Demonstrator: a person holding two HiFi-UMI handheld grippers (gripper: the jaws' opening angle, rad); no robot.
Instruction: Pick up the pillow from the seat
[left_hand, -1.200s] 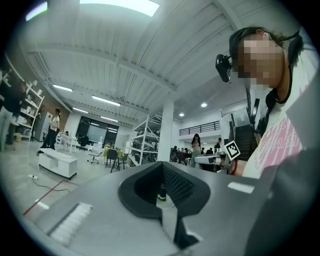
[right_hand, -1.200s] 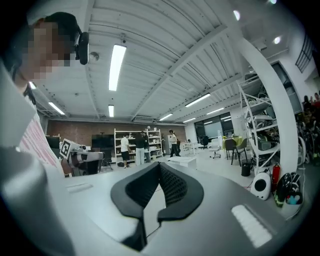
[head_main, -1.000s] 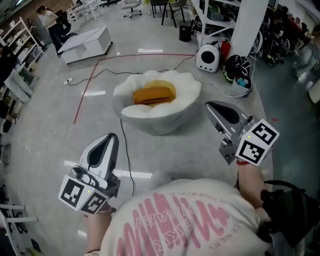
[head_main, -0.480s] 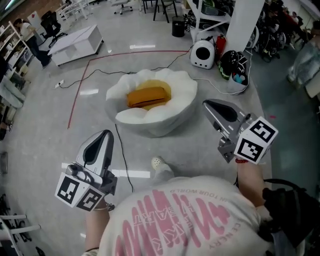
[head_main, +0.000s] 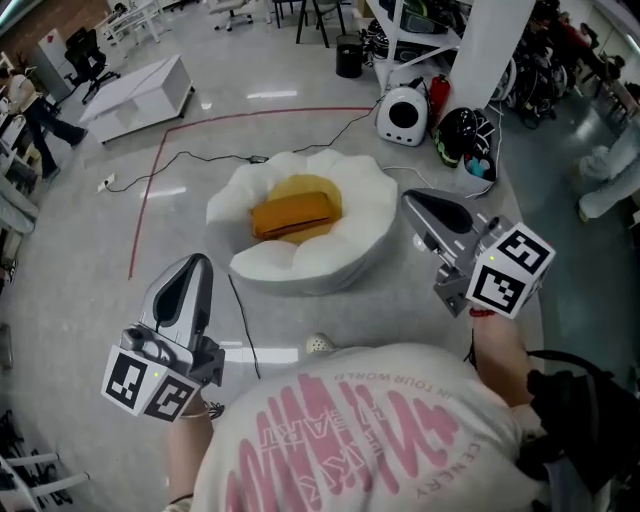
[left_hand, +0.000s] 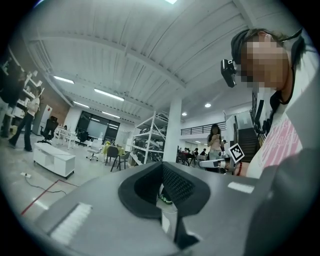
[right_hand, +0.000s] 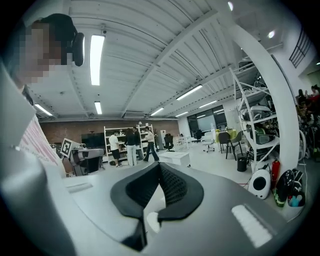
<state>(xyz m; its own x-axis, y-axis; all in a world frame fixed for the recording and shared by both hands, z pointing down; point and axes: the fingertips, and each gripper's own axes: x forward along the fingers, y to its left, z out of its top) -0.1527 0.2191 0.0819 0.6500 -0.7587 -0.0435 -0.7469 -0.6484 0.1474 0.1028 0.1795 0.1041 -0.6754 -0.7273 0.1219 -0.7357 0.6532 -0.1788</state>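
- Left gripper (head_main: 195, 266): jaws together, the black pads pressed flat against each other. They clamp no object. The tool is held in the air, near and left of the seat, and touches nothing.
- Right gripper (head_main: 412, 204): jaws together, pads in contact with each other only. In the head view its tip shows just beside the seat's right rim. Whether it touches the rim cannot be told.
- Pillow (head_main: 292, 214): orange and flat. It lies in the yellow hollow at the middle of the seat, apart from both grippers.
- Seat (head_main: 345, 255): white with a scalloped rim, resting on the grey floor (head_main: 90, 250). It lies farther out than both tools, between their lines.
- Edges: the rim rises round the pillow on every side, and the hollow is open from above.
- Cable (head_main: 243, 320): black. It runs over the floor from the seat's near left side toward the person, between the left gripper and the seat.
- Shoe (head_main: 320, 344): on the floor just near of the seat's near edge.
- Red line (head_main: 148, 205): marked on the floor left of the seat, with a broad run of floor between them.
- Far right: a white round unit (head_main: 402, 115), a black helmet (head_main: 465, 135) and a white pillar (head_main: 490, 50) stand close together near the seat's far right rim.
- Cabinet (head_main: 135, 92): low and white, far left, well apart from the seat.
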